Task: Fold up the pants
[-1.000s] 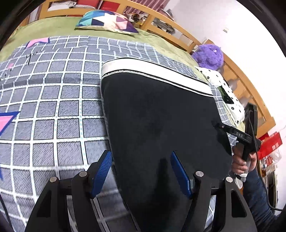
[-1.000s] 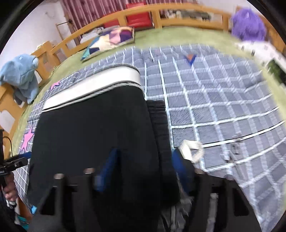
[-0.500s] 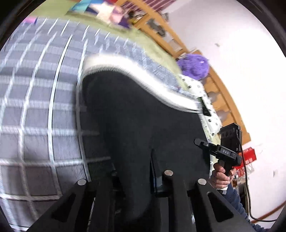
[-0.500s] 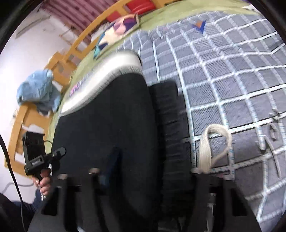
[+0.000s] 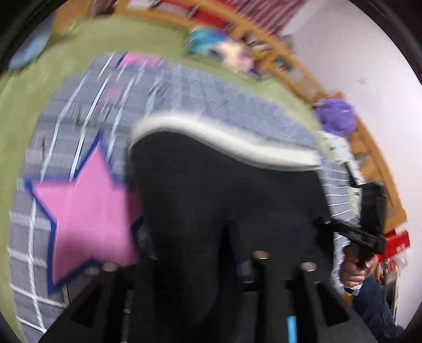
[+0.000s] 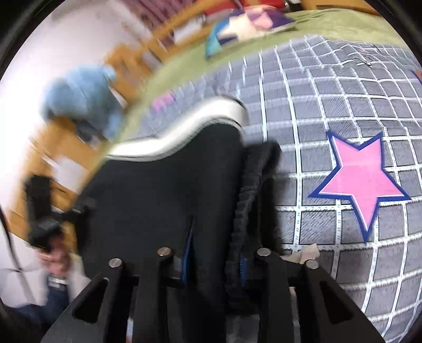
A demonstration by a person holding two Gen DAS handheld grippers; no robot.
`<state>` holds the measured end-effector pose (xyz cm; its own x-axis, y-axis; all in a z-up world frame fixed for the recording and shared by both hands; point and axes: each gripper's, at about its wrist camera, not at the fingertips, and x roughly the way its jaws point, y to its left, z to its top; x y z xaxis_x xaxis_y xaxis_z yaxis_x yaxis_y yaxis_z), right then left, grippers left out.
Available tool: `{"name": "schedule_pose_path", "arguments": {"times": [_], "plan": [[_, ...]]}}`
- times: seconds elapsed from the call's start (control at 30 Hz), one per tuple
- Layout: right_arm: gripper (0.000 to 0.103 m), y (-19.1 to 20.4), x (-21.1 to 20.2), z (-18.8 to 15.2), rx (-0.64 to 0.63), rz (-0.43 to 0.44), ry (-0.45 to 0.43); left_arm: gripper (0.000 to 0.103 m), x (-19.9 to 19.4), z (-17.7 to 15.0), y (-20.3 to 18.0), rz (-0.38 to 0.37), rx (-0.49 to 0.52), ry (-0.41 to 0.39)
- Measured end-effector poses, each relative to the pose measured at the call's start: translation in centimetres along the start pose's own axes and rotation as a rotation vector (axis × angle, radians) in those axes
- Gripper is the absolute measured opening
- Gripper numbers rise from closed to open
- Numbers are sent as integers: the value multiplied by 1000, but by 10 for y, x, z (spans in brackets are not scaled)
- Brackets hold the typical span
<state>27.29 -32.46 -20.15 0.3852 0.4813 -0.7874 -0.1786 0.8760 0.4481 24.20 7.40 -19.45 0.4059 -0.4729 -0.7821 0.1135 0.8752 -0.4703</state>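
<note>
The black pants (image 5: pixel 224 190) with a white band (image 5: pixel 226 134) along the far edge lie folded on a grey checked blanket (image 5: pixel 184 89). My left gripper (image 5: pixel 200 261) is shut on the near edge of the pants. The other gripper and the hand holding it (image 5: pixel 369 237) show at the right of this view. In the right wrist view my right gripper (image 6: pixel 213 261) is shut on the near edge of the pants (image 6: pixel 163 190), by the ribbed black waistband (image 6: pixel 253 190). The white band (image 6: pixel 179 132) curves at the far side. Both views are blurred.
A pink star (image 6: pixel 361 176) is printed on the blanket (image 6: pixel 343 87), also in the left wrist view (image 5: pixel 84 208). A patterned pillow (image 6: pixel 250 23), a blue plush (image 6: pixel 79 97) and a purple plush (image 5: pixel 335 116) lie by the wooden bed rail (image 5: pixel 374 147).
Both grippers closed on the near edge of the pants and lifted it. Both cameras swung, the far band now curves, and pink stars have come into view.
</note>
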Motion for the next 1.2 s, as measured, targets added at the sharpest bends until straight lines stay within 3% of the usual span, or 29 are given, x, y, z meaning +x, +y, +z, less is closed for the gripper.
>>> {"name": "schedule_pose_path", "arguments": {"times": [0.03,0.07,0.1,0.2,0.3,0.33,0.47,0.5,0.53,0.6,0.7,0.77,0.83,0.93,0.97,1.1,1.2], "plan": [[43,3,10,-3,-50,-60,2,53,8,-6,5,24,-23,1],[43,3,12,-7,-83,-77,3,70,12,-11,4,62,-17,-8],[49,1,10,-8,-85,-81,8,72,13,-15,1,83,9,-19],[53,1,-15,-11,-73,-143,29,72,3,-25,-11,108,94,-51],[52,23,-50,-14,-166,-258,-64,72,-10,-30,-10,121,85,-70],[52,31,-54,-11,-189,-258,-86,72,-14,-30,-11,113,77,-75],[50,39,-26,5,-212,-266,-57,72,-45,-41,-3,96,60,-109],[35,37,-15,11,-212,-287,-29,72,-51,-44,-2,98,61,-117],[27,33,-2,11,-210,-302,-3,72,-56,-45,0,107,64,-126],[9,32,-5,11,-207,-273,-56,72,-69,-47,0,128,83,-153],[8,26,-49,19,-111,-108,-168,72,-79,-48,-4,142,135,-180],[8,28,-60,21,-131,-176,-194,72,-79,-46,-8,156,147,-178],[8,18,-48,17,-141,-261,-143,72,-78,-44,-17,137,154,-184],[16,-16,-19,11,-58,-281,-59,72,-80,-45,-32,112,166,-209],[22,-18,-20,9,-43,-294,-68,72,-81,-46,-38,108,174,-213],[24,5,-62,-2,-31,-330,-152,72,-90,-58,-62,85,244,-259],[26,38,-79,-25,-99,-284,-192,72,-83,-74,-77,67,293,-251]]}}
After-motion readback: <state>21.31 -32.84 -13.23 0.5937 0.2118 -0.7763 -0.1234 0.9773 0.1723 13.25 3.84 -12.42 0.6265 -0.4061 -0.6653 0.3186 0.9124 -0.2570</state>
